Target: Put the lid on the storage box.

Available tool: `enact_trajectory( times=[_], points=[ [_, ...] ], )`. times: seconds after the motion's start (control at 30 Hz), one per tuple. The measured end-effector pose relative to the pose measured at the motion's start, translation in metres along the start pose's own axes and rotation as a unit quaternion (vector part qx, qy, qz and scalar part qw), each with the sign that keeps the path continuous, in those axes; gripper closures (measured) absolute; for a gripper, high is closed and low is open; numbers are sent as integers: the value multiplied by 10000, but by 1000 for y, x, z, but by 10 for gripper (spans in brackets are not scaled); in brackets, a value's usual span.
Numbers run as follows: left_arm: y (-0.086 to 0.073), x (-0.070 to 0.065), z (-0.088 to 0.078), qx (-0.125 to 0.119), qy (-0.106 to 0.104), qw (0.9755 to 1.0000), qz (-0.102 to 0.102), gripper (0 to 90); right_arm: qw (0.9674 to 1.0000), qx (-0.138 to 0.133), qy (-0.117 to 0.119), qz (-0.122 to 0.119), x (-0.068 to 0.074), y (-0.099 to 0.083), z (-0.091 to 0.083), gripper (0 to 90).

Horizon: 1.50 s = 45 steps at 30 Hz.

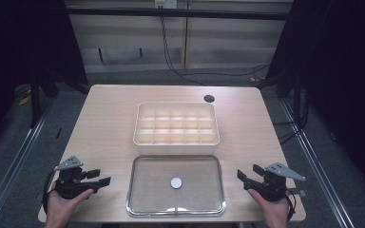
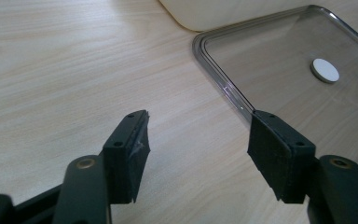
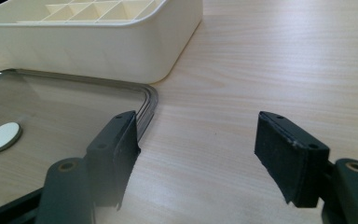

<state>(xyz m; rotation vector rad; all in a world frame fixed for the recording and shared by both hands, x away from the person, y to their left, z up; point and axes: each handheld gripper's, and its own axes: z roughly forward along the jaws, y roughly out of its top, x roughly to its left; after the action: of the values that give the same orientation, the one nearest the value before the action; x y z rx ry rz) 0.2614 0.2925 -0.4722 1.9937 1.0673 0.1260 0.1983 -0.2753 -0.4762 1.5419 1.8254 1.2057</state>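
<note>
Lid (image 1: 176, 186): clear, rounded rectangle, white disc (image 1: 176, 182) at centre, flat just before cream box (image 1: 176, 127). Left gripper (image 1: 100, 178), right gripper (image 1: 244, 176) flank lid, jaws wide, empty.

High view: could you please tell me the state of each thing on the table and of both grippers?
Compartment box: uncovered, compartments look empty.
Clear lid: off the box, flat on the table in front of it.
Left gripper: open, holding nothing.
Right gripper: open, holding nothing.
</note>
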Motion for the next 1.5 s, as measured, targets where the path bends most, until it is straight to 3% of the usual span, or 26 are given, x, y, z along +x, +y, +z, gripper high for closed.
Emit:
enact_trajectory(
  times=[0.1,0.17,0.27,0.3,0.33,0.37,0.43,0.53,0.57,0.73,0.77,0.83,0.9,0.97,1.07,1.13,1.3,1.4,1.5],
  points=[
    [1,-1,1,10,3,9999,105,409,10000,60,62,3,0,0,0,296],
    [1,-2,0,-104,-137,9997,153,433,9999,60,108,18,1,0,-1,313],
    [2,-4,1,-248,-172,9994,180,495,9999,107,123,-21,3,1,-1,320],
    [2,-6,2,-296,-85,9991,275,518,9998,94,199,3,5,2,-2,328],
    [3,-9,3,-383,-63,9982,457,515,9998,117,174,-18,6,3,-3,330],
    [4,-12,4,-469,99,9964,692,521,9998,140,152,-57,7,4,-3,331],
    [6,-13,4,-421,55,9973,600,508,9996,175,223,-83,10,6,-4,337],
    [12,-16,4,-245,132,9976,630,529,9991,239,350,-89,13,10,-4,358],
    [17,-15,5,-299,-236,9988,294,452,9984,288,460,-163,16,17,-3,379],
    [30,-20,10,-212,-363,9986,310,453,9969,279,715,-180,26,31,2,380],
    [35,-21,12,-185,-339,9986,354,449,9961,274,786,-278,30,39,6,382],
    [44,-23,19,-202,-344,9985,365,443,9958,272,837,-267,32,48,11,385],
    [47,-25,23,-170,-332,9981,481,442,9960,357,784,-250,34,55,16,369],
    [46,-26,25,-197,-367,9981,464,441,9954,416,842,-204,33,57,23,371],
    [39,-29,31,-81,-423,9979,490,441,9949,504,858,-140,32,53,34,356],
    [33,-29,33,-26,-472,9977,485,435,9929,764,898,-148,31,46,45,345],
    [29,-25,34,6,-451,9979,467,428,9927,869,830,-103,27,37,51,384],
    [27,-25,36,22,-458,9981,419,454,9901,984,1003,-11,22,31,57,389],
    [25,-25,43,170,-472,9980,396,464,9886,1149,967,-60,22,29,60,394]
  ],
)
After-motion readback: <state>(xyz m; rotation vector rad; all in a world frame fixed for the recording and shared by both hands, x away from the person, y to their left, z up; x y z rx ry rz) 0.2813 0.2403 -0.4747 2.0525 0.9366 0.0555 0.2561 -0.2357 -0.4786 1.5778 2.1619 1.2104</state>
